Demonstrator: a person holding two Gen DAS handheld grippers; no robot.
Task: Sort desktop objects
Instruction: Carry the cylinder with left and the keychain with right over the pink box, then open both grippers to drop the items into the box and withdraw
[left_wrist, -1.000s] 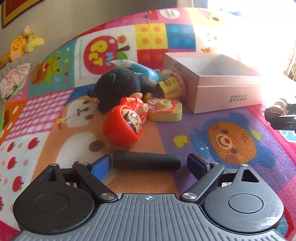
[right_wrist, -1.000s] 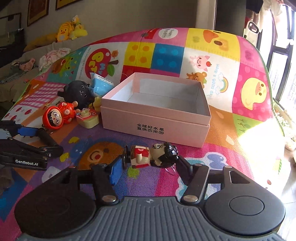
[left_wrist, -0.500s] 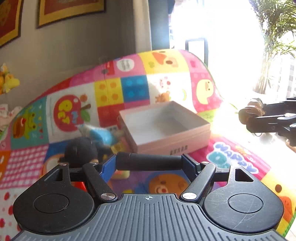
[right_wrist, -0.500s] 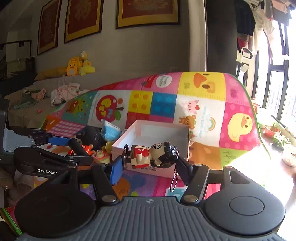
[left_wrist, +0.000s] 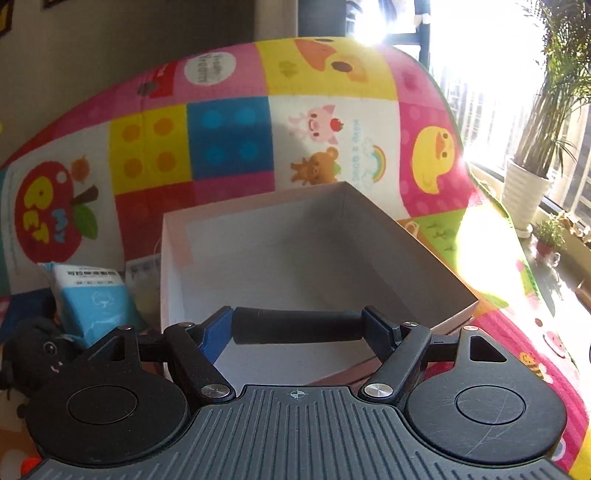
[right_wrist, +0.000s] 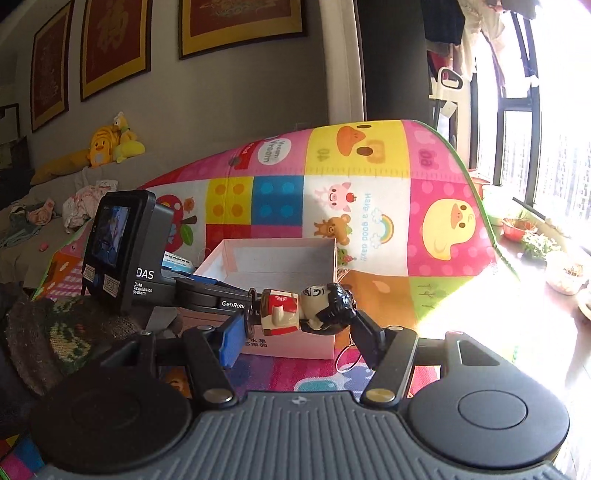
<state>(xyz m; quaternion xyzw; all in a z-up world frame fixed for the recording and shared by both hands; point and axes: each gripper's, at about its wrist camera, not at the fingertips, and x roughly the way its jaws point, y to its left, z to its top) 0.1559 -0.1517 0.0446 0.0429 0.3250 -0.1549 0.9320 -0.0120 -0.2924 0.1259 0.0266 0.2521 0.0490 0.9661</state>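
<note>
The left gripper (left_wrist: 299, 326) tilts down over the open pink box (left_wrist: 424, 266) at frame centre, a black cylinder (left_wrist: 295, 325) lying crosswise between its pads, pinched at both ends. The right gripper (right_wrist: 299, 319), lower centre of its view, clamps a small figurine (right_wrist: 303, 307) sideways, in front of the box, jaws half spread

Readable print, both wrist views

"DAS Data Acquisition System" and "GenRobo" are read on the left gripper (right_wrist: 221, 295); "Have a good day!!", "Vroom" and "MY PET" are printed on the play mat (right_wrist: 369, 236).
</note>
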